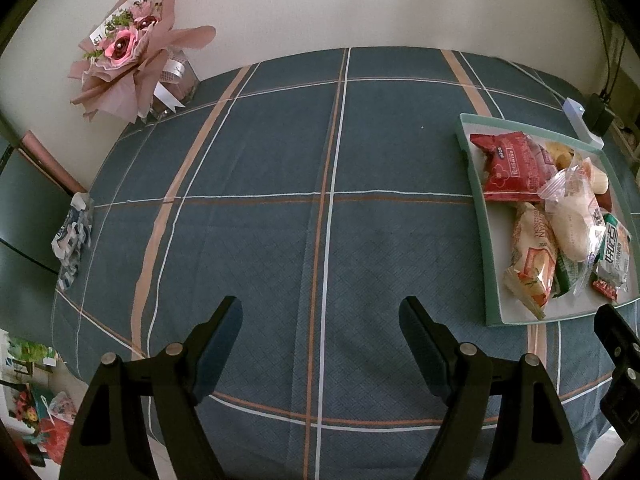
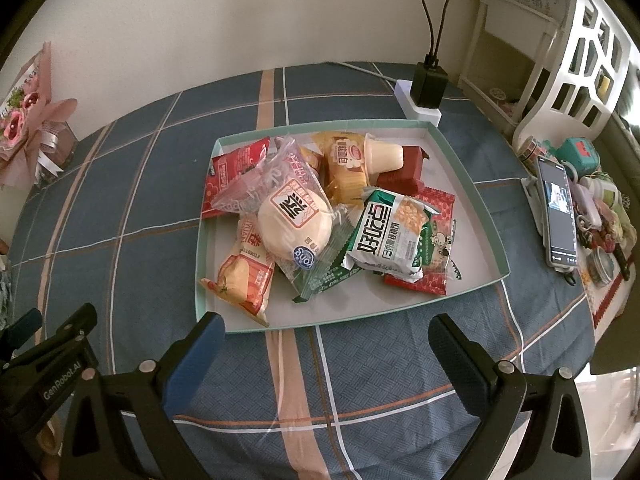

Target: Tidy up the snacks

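While we look through the left wrist view, the fisheye rim cuts off much around the edges: the tray (image 1: 476, 216) runs toward the right border, so its far snacks overlap and are hard to separate. We can make out a red packet (image 1: 514, 168) at its back, a clear bag with a pale round cake (image 1: 572, 216) on top of the heap, and an orange-and-cream packet (image 1: 530, 264) toward the front. A wrapped bouquet (image 1: 128, 48) stands at the back left of the plaid tablecloth (image 1: 280, 200), and a crumpled blue-and-white wrapper (image 1: 74, 240) lies at its left edge. Our left gripper (image 1: 322, 316) hangs over bare cloth, jaws spread wide with nothing between them, well apart from the tray. A sliver of the right gripper shows at the lower right border.

Seen from the right wrist view, the tray (image 2: 472, 188) lies whole, holding the heaped snacks: the round cake (image 2: 294, 220), a green-and-white packet (image 2: 390, 236), the red packet (image 2: 236, 172), the orange-and-cream packet (image 2: 244, 268), a small cup-shaped jelly (image 2: 384, 156), and others half buried. Our right gripper (image 2: 326, 332) hovers just before the tray's near rim, jaws spread, gripping nothing. A phone (image 2: 558, 216) leans at the right among clutter too small to tell.
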Demonstrator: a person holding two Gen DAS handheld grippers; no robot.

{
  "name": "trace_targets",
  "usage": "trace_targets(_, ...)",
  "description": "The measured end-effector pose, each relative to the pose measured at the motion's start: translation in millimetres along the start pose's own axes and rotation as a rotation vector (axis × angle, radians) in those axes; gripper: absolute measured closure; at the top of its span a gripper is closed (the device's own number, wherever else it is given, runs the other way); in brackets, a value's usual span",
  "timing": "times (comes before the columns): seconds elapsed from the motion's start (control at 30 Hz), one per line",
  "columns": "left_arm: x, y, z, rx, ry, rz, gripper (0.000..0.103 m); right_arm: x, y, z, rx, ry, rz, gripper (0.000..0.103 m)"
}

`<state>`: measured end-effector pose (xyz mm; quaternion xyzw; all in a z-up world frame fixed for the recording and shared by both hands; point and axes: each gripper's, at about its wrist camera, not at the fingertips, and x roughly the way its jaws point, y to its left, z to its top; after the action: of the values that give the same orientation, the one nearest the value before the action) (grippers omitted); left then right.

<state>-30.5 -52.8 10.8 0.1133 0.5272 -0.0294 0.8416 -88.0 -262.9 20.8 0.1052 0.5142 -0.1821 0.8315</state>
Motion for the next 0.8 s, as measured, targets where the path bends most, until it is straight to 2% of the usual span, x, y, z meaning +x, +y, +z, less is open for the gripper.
trace_targets(0.8, 1.7, -0.3, -4.2, 0.002, 0.006, -0.002, 0.022, 1.6, 0.7, -1.7, -0.004, 0.005, 0.000, 0.000)
